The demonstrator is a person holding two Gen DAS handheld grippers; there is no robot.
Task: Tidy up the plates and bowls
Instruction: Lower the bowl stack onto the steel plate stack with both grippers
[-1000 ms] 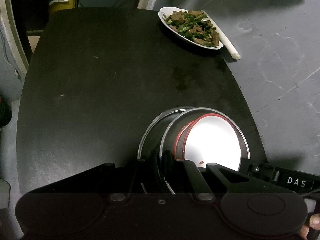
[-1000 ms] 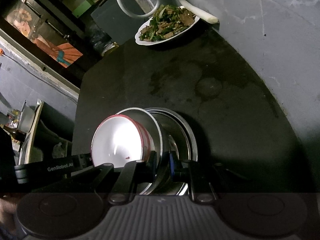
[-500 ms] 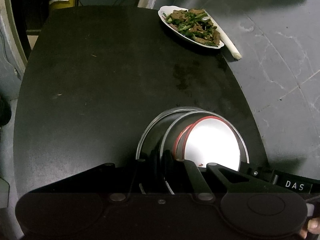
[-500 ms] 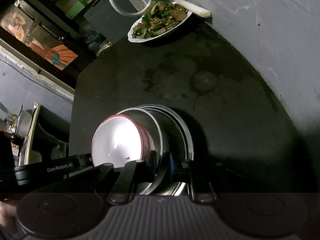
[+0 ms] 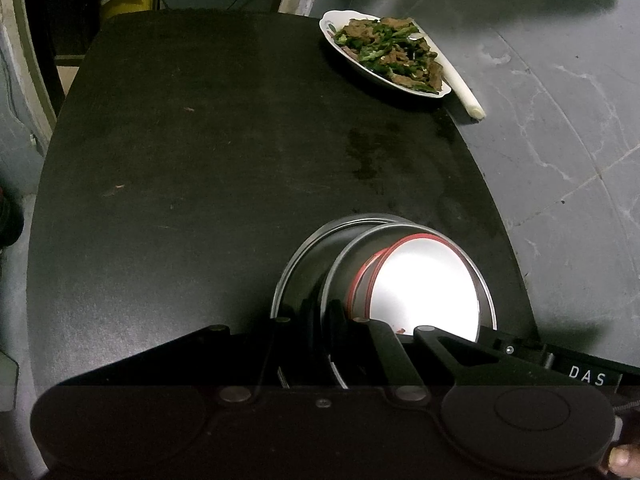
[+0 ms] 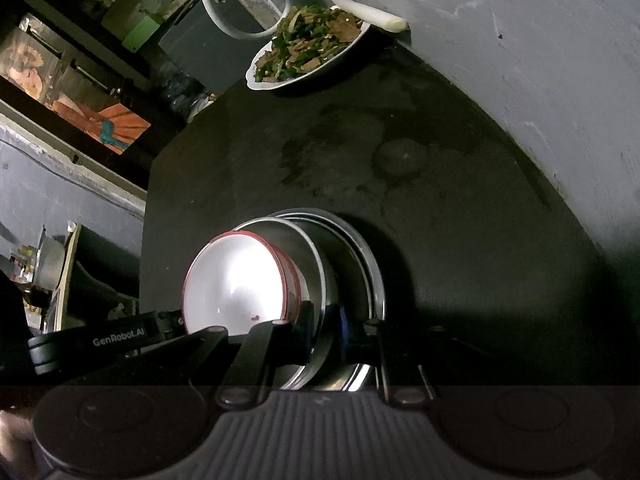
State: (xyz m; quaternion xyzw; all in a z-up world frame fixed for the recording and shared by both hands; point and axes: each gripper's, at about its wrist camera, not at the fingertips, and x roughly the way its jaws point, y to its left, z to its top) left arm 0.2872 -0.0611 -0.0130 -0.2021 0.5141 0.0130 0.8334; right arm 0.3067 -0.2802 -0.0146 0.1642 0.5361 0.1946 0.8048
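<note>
On the black tabletop (image 5: 200,160) there is 1 stack of nested dishes. I count 2 white bowls with red rims (image 5: 424,280) (image 6: 236,280), 1 inside the other, and they sit in a steel bowl (image 5: 348,256) (image 6: 316,264), which sits in a wider steel pan (image 5: 296,264) (image 6: 368,264). The pan seems to have 2 rims close together, but I cannot tell if it is 1 dish or 2. At the far edge of the tabletop, well apart from the stack, stands 1 white plate of green vegetables and meat (image 5: 384,56) (image 6: 308,52), and 1 white leek stalk (image 5: 464,92) (image 6: 368,10) lies just beside it.

The left claw (image 5: 320,320) is nearly pressed together and pinches the rim of the steel bowl, with 1 finger inside and 1 outside the wall. The right claw (image 6: 324,324) is also narrow and pinches the same steel bowl at its rim, on the other side of the stack.

The stack lies directly at the tips of both claws, near the front edge of the tabletop. In the left wrist view the white bowls are to the right of the claw, in the right wrist view they are to the left of it
</note>
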